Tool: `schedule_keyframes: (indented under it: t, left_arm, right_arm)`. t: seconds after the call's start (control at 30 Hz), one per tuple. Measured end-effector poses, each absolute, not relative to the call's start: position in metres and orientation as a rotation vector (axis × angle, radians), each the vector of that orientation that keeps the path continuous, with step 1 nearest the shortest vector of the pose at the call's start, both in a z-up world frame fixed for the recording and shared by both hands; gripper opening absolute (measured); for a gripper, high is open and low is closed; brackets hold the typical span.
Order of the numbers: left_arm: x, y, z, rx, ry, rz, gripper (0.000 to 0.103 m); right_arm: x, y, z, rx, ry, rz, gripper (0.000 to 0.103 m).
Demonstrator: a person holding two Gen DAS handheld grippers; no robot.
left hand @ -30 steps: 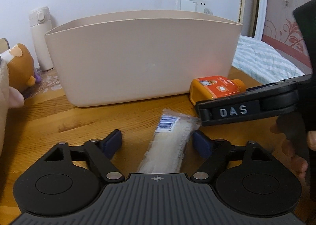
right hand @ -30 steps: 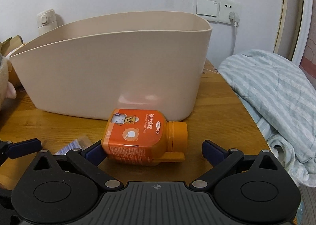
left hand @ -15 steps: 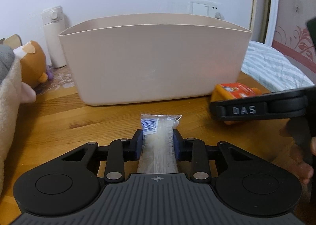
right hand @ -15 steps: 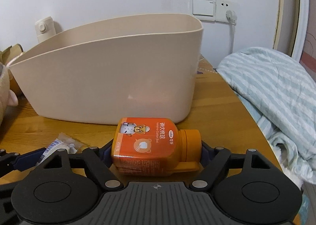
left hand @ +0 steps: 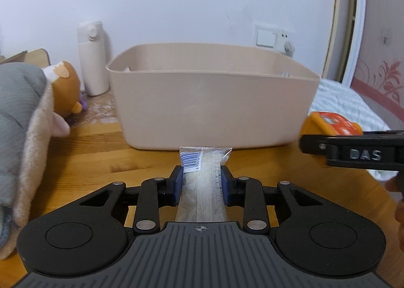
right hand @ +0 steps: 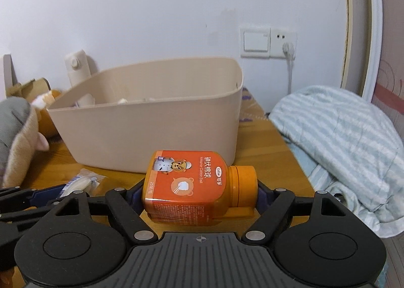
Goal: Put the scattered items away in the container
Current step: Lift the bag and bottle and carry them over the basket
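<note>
We've got the left gripper (left hand: 201,188) clamped narrow on a long clear plastic packet with a barcode label (left hand: 201,182), its blue pads pressing both long sides, the packet's sealed end poking out toward the container. The beige oval plastic tub (left hand: 212,113) sits on the wooden tabletop (left hand: 88,159) straight ahead of us, open at the top, with something pale just showing inside near its far rim; we can't tell what.

On our other side, the right gripper (right hand: 199,193) grips an orange plastic bottle with an orange label and screw cap (right hand: 194,184), lying sideways across the jaws, cap pointing right. From the right wrist view the bottle looks raised off the wood, in front of the tub's near wall. In the left wrist view we catch that same bottle at the right edge, above a black arm marked "DAS".

Around us: a white flip-top flask (left hand: 92,66) stands against the wall left of the tub, a brown plush toy (left hand: 67,88) lies beside it, and a striped pale-blue blanket (right hand: 341,141) is heaped off the table's right edge.
</note>
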State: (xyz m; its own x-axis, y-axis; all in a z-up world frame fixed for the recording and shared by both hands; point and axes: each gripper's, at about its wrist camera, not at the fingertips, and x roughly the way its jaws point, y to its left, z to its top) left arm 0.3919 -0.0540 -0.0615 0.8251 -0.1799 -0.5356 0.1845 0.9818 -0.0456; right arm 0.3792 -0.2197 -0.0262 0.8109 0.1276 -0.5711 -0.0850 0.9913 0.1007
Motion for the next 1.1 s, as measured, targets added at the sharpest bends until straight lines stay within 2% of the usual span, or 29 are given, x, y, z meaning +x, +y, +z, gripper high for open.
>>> schedule_keyframes:
  t: [0.63,1.1]
  left_arm:
    - [0.369,-0.045,0.008,-0.024,0.413,-0.164,0.031]
    - [0.392,-0.043,0.046,-0.063,0.346,-0.127,0.031]
  right_arm:
    - [0.343,-0.232,0.038,0.08,0.456,0.124,0.078]
    - [0.352,-0.234,0.065,0.07,0.391,0.13,0.078]
